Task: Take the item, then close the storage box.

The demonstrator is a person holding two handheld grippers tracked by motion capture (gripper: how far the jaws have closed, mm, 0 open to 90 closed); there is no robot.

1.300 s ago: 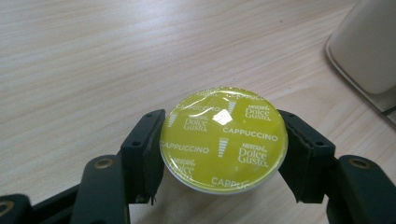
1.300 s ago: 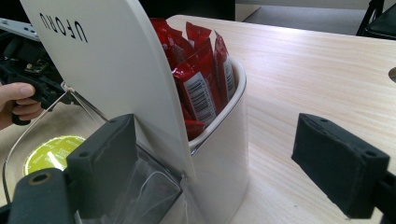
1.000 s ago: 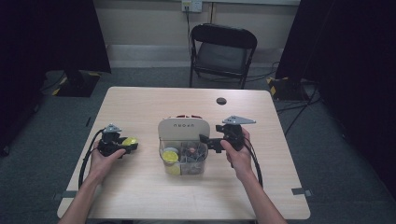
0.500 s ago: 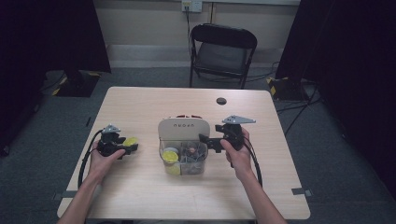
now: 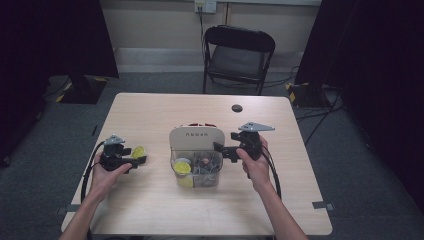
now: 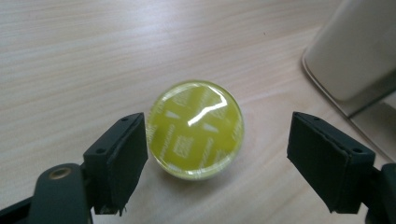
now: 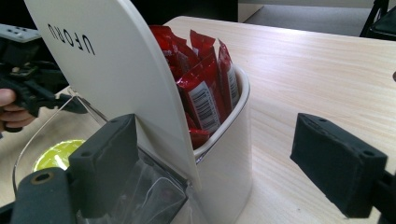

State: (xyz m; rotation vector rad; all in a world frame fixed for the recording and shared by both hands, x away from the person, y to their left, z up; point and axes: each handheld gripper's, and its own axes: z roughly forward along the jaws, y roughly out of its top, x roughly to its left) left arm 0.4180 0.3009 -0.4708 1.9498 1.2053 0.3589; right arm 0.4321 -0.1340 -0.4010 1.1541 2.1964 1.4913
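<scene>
White panel (image 7: 107, 60) of the organizer reads "UFORU", seen inverted. Red sachets (image 7: 205, 88) carry a barcode; digits illegible. Yellow capsule (image 6: 195, 129) print illegible.

High view: fixed above the person's edge of the table (image 5: 150, 210), facing forward and down, far enough to take in the whole tabletop plus a folding chair (image 5: 239, 55) beyond the far edge. Left gripper view: very close, angled down at a yellow capsule (image 6: 195, 129) on the tabletop, the white holder (image 6: 355, 51) clipped at the right. Right gripper view: close and low, nearly level across the table, facing that holder's (image 7: 140, 93) side. All three share the holder (image 5: 196, 137).
</scene>
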